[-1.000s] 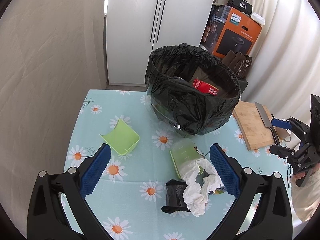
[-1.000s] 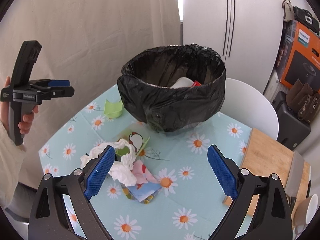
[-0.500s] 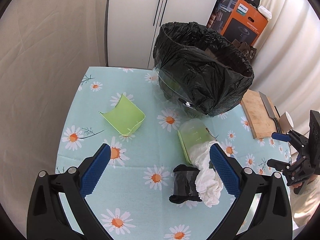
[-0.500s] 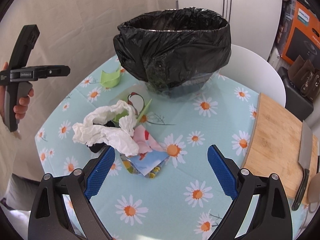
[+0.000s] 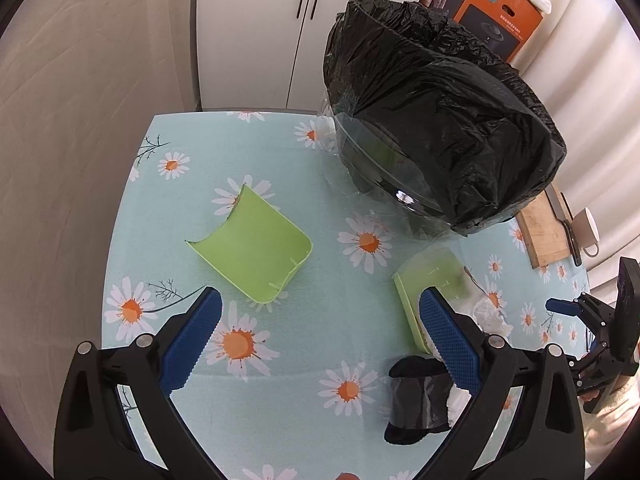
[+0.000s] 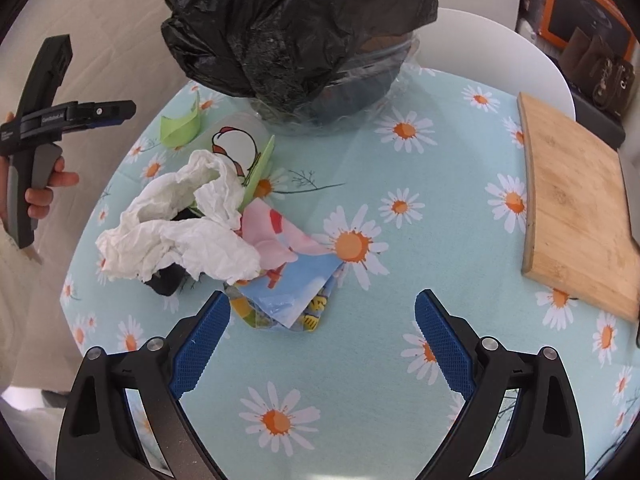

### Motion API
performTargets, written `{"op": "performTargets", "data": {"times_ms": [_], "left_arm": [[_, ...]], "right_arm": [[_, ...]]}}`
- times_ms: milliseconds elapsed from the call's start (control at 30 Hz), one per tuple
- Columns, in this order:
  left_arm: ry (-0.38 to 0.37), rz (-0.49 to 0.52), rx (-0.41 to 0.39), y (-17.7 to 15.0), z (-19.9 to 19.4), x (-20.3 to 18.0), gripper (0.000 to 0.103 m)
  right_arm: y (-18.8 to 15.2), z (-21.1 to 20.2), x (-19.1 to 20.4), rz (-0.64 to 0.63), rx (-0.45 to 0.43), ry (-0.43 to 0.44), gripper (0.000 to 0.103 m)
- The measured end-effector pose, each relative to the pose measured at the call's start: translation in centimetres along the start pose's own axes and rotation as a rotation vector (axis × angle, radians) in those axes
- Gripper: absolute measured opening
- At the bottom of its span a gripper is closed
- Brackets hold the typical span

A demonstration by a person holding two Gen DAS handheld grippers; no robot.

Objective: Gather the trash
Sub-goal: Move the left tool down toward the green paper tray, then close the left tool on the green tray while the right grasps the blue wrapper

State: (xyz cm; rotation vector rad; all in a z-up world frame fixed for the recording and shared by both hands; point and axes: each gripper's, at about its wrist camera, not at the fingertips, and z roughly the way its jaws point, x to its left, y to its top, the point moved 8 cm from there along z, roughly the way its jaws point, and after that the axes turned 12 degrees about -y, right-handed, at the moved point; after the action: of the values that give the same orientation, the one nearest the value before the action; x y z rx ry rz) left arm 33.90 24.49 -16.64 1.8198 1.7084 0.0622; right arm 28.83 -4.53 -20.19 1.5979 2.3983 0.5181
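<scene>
A bin lined with a black bag (image 5: pixel 444 120) (image 6: pixel 296 36) stands at the far side of the daisy tablecloth. In the left wrist view a curved green plastic piece (image 5: pixel 252 246) lies just ahead of my open left gripper (image 5: pixel 320 340), nothing between its fingers. To its right sit a green-rimmed clear cup (image 5: pixel 428 280) and a black wad (image 5: pixel 418 398). In the right wrist view my open right gripper (image 6: pixel 322 342) hangs just short of a colourful wrapper (image 6: pixel 290 292), with crumpled white tissue (image 6: pixel 184 232) on the pile behind it.
A wooden cutting board (image 6: pixel 576 208) lies at the right of the table, with a knife and a white mug (image 5: pixel 586 232) beside it. A white chair back (image 6: pixel 492 48) stands behind the bin. An orange box (image 5: pixel 500 12) and a white cabinet are at the back.
Both grippers have come down closer to the table. The left one shifted left toward the green piece; the right one moved in toward the wrapper and tissue pile. Both stayed open.
</scene>
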Motion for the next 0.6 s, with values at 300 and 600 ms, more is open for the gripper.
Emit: {"op": "performTargets", "data": {"times_ms": [300,600], "left_arm": [[0.012,0.014,0.049,1.8,3.3,2.3,0.097],[0.031,0.02,0.114,2.5,6.5,3.9,0.097]], "right_arm": [[0.4,2.5,-0.6,0.099,0.042,-0.016,0.089],[-0.3,3.3,-0.6,0.09,0.078,-0.014,0.089]]}}
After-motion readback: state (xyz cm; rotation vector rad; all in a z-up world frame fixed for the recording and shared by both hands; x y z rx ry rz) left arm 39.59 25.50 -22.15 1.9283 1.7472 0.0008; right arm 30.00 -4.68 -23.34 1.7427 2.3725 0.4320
